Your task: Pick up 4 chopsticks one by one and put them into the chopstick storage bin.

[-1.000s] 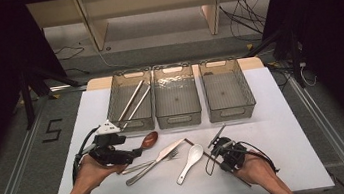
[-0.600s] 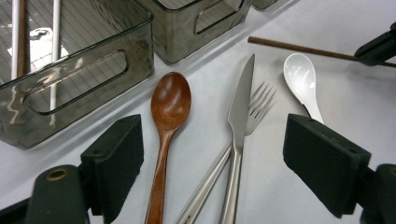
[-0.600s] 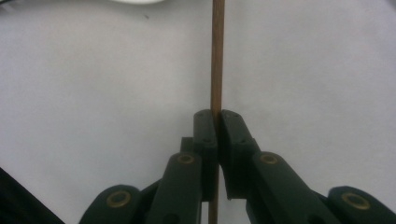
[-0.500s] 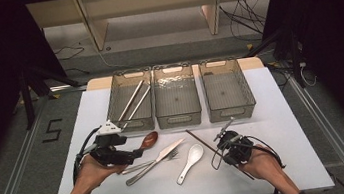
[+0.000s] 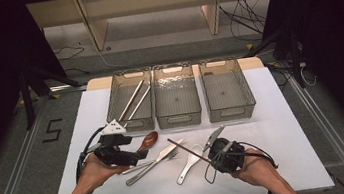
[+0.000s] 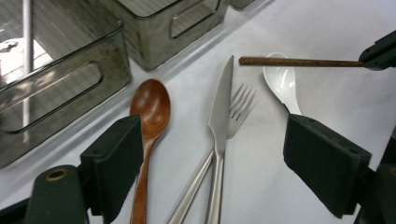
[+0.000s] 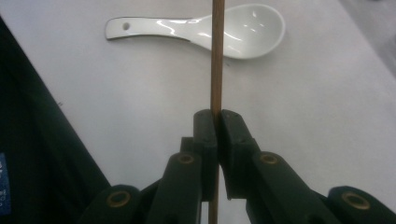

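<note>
Light falls from overhead onto the white rectangular worktop, which is bright, while both sides of the high view sink into near-black. Shadows under the cutlery are short and soft. In the right gripper view a glossy white ceramic spoon carries small glare spots, and the near black jaws look soft. In the left gripper view the near jaws blur slightly too.
</note>
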The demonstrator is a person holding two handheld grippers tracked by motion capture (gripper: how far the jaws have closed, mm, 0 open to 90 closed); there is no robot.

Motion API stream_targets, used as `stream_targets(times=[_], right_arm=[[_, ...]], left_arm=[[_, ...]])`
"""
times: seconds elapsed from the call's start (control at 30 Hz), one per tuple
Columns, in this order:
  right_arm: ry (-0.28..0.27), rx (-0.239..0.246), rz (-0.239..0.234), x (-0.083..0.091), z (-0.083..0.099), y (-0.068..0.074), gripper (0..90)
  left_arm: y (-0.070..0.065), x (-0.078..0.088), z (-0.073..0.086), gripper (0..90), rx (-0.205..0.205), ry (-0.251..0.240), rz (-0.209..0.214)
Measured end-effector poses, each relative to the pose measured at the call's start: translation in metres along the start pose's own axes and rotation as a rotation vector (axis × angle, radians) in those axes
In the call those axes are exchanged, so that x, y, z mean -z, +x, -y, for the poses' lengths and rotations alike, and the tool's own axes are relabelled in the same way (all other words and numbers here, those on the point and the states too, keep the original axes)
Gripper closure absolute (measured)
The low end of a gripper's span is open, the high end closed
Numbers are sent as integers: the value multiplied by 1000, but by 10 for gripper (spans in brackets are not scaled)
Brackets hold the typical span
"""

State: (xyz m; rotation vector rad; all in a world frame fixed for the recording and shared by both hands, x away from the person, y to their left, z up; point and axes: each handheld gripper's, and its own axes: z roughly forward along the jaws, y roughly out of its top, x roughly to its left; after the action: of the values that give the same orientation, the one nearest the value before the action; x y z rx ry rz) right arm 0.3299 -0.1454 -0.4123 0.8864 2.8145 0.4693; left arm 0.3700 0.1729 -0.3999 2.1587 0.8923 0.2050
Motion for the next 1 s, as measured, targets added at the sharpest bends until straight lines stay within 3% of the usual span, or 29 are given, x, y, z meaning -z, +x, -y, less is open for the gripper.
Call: stream_targets(times=[0.07,0.37,0.5,0.53,0.7,0.77,1.0], right_arm=[[4,41,-6,-1,-1,2,862],[-4,132,-28,-2,-5,15,862],[1,153,-38,-1,-6,21,862],[-3,196,-35,-2,-6,20,862],[-9,245,-50,-3,-7,25,862],[-8,247,-49,-3,-8,28,862],[4,319,-66,1,-11,34,862]], left_arm=[[-4,-2,-2,196,-19,7,9],[-19,-11,-10,198,-98,66,70],[-28,-16,-13,202,-146,96,104],[-30,-17,-14,205,-167,109,108],[-39,-23,-16,212,-225,156,146],[-42,-25,-16,212,-241,183,169],[-58,-37,-15,235,-354,266,204]])
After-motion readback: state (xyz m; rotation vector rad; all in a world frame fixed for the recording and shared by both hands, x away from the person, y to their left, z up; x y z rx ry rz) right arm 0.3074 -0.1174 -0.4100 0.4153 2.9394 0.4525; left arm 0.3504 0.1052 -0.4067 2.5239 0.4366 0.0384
